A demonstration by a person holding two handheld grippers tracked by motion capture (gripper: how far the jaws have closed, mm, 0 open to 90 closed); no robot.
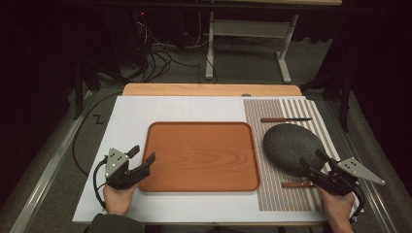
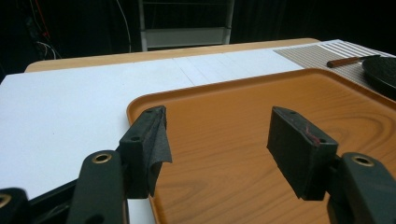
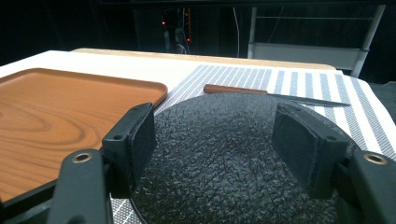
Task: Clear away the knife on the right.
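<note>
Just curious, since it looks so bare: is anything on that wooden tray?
Empty. The wooden tray shows only bare wood grain in the high view; the dark plate and the knife lie beside it on the striped mat.

Each hand holds a black tool, the left gripper (image 1: pixel 143 154) at lower left and the right gripper (image 1: pixel 312 158) at lower right. Both have a grey three-cornered plate with small holes, gold screws and a black cable. A dark sleeve shows at the bottom left

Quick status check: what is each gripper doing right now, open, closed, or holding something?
Left gripper: open, holding nothing, jaws over the wooden tray's near-left corner.
Right gripper: open, holding nothing, jaws over the dark plate's near edge.
</note>
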